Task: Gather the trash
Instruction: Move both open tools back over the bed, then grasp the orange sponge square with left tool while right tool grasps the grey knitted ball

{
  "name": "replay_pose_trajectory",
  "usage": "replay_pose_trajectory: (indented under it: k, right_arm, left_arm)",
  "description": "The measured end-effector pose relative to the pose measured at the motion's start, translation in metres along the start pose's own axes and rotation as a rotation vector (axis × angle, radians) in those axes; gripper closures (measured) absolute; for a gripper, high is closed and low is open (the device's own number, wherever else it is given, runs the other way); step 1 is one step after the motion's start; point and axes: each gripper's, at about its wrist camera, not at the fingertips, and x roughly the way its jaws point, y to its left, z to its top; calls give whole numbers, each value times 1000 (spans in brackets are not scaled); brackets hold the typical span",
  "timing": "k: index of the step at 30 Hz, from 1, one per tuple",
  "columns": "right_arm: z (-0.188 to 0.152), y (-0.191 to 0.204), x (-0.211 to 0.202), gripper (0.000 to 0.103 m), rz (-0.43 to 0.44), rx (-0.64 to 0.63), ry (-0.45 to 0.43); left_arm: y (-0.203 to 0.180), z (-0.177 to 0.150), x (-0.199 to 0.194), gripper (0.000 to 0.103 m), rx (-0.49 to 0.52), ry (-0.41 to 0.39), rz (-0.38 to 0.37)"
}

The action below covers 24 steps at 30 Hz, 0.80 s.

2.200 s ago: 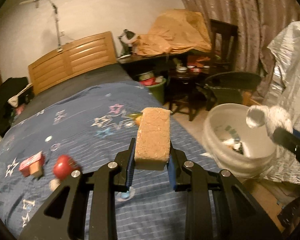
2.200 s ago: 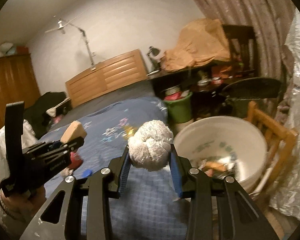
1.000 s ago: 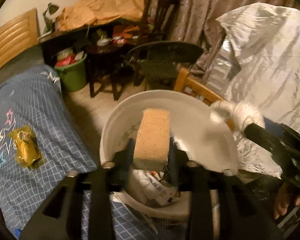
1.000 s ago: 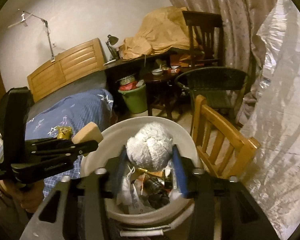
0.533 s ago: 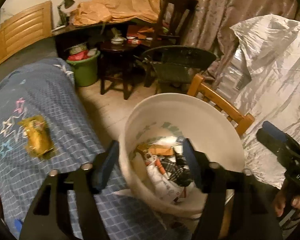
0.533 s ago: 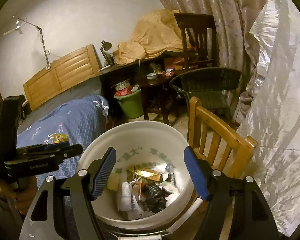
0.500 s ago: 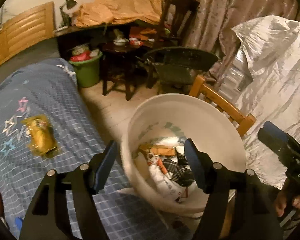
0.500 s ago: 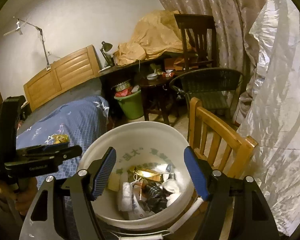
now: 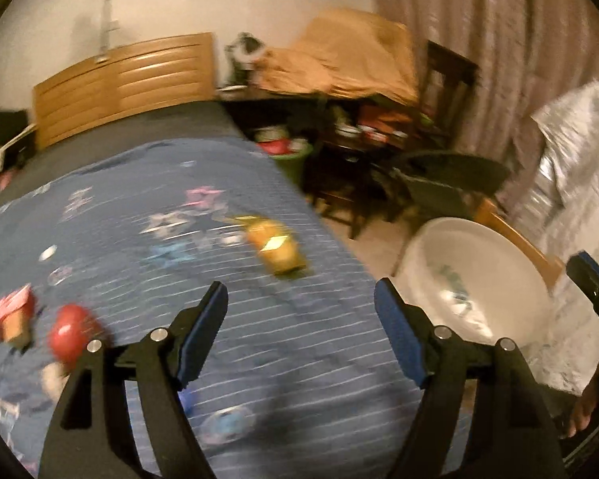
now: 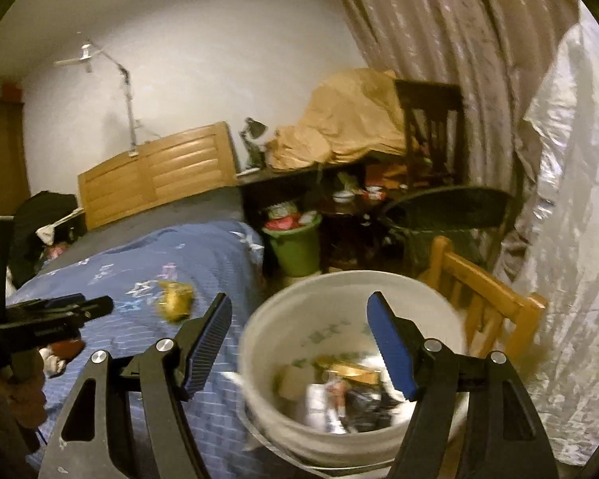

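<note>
My left gripper (image 9: pixel 300 285) hangs over the blue star blanket (image 9: pixel 139 207), its jaws opening with nothing between them. A yellow wrapper (image 9: pixel 275 249) lies just beyond its fingertips. A red round item (image 9: pixel 70 335) and a pink box (image 9: pixel 10 315) lie at the lower left. The white bucket (image 9: pixel 459 247) stands off the bed to the right. In the right wrist view my right gripper (image 10: pixel 298 299) is open and empty above the bucket's (image 10: pixel 331 319) near left rim, with mixed trash (image 10: pixel 347 391) inside. The left gripper (image 10: pixel 60 311) shows at the left there, and the yellow wrapper (image 10: pixel 175 299) on the bed.
A wooden chair (image 10: pixel 491 291) stands right behind the bucket, with silver foil sheeting (image 10: pixel 571 239) beside it. A green bin (image 10: pixel 295 251), a dark table and a black chair (image 10: pixel 447 207) crowd the floor past the bed's corner. A small round cap (image 9: pixel 227 419) lies on the blanket near me.
Both grippers opened; the sponge and the white ball are gone from their jaws. My left gripper swung left from over the bucket to over the bed. The right one shifted left.
</note>
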Motion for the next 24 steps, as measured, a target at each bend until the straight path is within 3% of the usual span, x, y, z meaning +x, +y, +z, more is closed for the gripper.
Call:
replay_pose_trajectory:
  k: [8, 14, 19, 24]
  right_arm:
    - [-22, 100, 22, 31, 173, -80, 90]
    - [-44, 203, 42, 31, 352, -162, 184]
    - [-66, 301, 71, 31, 559, -195, 342]
    - [-96, 385, 111, 32, 634, -218, 519]
  left_arm:
    - [135, -29, -46, 29, -197, -18, 212]
    - [247, -44, -70, 29, -385, -18, 367]
    - [306, -55, -56, 29, -474, 44, 409]
    - [330, -61, -21, 34, -493, 106, 398]
